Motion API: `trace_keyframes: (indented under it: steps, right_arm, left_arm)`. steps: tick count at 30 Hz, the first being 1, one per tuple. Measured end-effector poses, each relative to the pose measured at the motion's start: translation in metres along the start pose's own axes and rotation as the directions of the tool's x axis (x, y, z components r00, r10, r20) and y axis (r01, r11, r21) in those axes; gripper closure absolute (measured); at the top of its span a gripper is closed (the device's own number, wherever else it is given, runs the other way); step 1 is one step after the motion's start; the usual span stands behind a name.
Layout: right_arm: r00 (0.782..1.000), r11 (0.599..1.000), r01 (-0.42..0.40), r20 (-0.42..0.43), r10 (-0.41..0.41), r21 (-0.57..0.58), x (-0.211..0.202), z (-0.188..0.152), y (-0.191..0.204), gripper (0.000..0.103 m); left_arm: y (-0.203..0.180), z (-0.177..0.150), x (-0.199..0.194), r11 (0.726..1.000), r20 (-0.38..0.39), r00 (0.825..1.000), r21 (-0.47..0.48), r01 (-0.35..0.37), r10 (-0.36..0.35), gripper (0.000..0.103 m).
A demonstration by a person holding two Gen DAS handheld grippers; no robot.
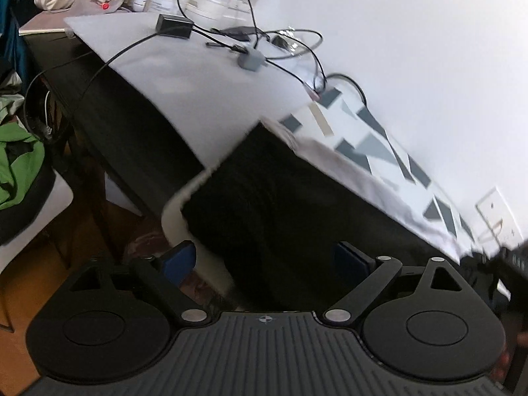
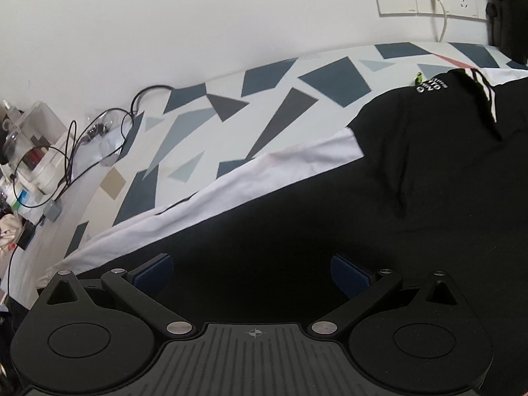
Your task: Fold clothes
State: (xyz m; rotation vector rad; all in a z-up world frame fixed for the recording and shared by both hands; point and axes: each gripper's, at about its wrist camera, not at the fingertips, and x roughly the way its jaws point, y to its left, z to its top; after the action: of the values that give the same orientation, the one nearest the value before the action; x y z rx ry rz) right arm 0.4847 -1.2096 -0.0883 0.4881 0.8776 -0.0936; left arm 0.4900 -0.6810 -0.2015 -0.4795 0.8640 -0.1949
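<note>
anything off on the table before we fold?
Mostly fine. The black garment overhangs the table's front edge instead of lying flat, and loose cables with a grey adapter clutter the far end of the patterned cloth.

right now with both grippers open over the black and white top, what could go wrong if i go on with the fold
The garment hangs over the table's front edge, so a pull toward you could drag it off. Loose cables and a small grey adapter lie on the patterned cloth behind it and could snag a swept sleeve. Neither the left gripper nor the right gripper grips fabric yet.
</note>
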Motion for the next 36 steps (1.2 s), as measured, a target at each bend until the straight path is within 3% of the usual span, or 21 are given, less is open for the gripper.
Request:
trace_keyframes:
  steps: [7, 12, 14, 16, 18, 21, 27, 28, 30, 32, 36]
  right_arm:
    - [1.000, 1.000, 0.015, 0.025, -0.015, 0.001, -0.008, 0.001, 0.004, 0.001]
    - [0.999, 0.996, 0.048, 0.015, -0.049, 0.069, -0.006, -0.001, -0.010, 0.001]
    - [0.998, 0.995, 0.054, 0.010, -0.055, 0.086, -0.004, -0.003, -0.012, 0.001]
    - [0.998, 0.995, 0.054, 0.007, -0.055, 0.089, -0.004, -0.005, -0.013, 0.001]
    - [0.998, 0.995, 0.056, 0.010, -0.057, 0.086, -0.005, -0.006, -0.013, 0.001]
    - [0.998, 0.994, 0.062, 0.013, -0.063, 0.093, -0.005, -0.007, -0.016, 0.001]
    - [0.997, 0.991, 0.071, 0.024, -0.075, 0.113, -0.008, -0.007, -0.026, 0.001]
    - [0.997, 0.991, 0.074, 0.026, -0.078, 0.115, -0.009, -0.008, -0.028, 0.001]
    - [0.996, 0.988, 0.081, 0.024, -0.085, 0.128, -0.009, -0.008, -0.033, 0.001]
    - [0.996, 0.987, 0.085, 0.025, -0.090, 0.136, -0.009, -0.008, -0.037, 0.001]
    - [0.992, 0.985, 0.118, 0.019, -0.121, 0.130, -0.007, -0.010, -0.043, 0.001]
  left_arm:
    - [0.012, 0.012, 0.023, 0.996, -0.050, 0.997, -0.076, 0.050, -0.054, 0.014]
    - [0.014, 0.011, 0.016, 0.988, -0.011, 0.993, -0.098, 0.116, -0.118, 0.030]
    - [0.010, 0.013, 0.010, 0.993, 0.028, 0.994, -0.062, 0.103, -0.102, 0.057]
    - [0.006, 0.014, 0.004, 0.996, 0.063, 0.994, -0.023, 0.086, -0.084, 0.062]
    - [0.002, 0.015, 0.004, 0.995, 0.065, 0.993, -0.006, 0.097, -0.096, 0.062]
    - [0.002, 0.015, 0.019, 0.998, 0.000, 0.998, -0.022, 0.059, -0.059, 0.038]
    - [0.002, 0.010, 0.037, 0.998, -0.033, 0.998, -0.034, 0.046, -0.047, 0.024]
    - [0.000, 0.009, 0.037, 0.999, -0.030, 0.999, -0.023, 0.042, -0.043, 0.032]
    - [-0.002, 0.012, 0.033, 0.995, -0.012, 0.995, -0.018, 0.099, -0.099, 0.090]
    - [-0.010, 0.017, 0.025, 0.990, 0.030, 0.990, 0.011, 0.137, -0.137, 0.090]
    - [-0.023, 0.032, 0.017, 0.990, 0.103, 0.984, 0.037, 0.139, -0.142, 0.091]
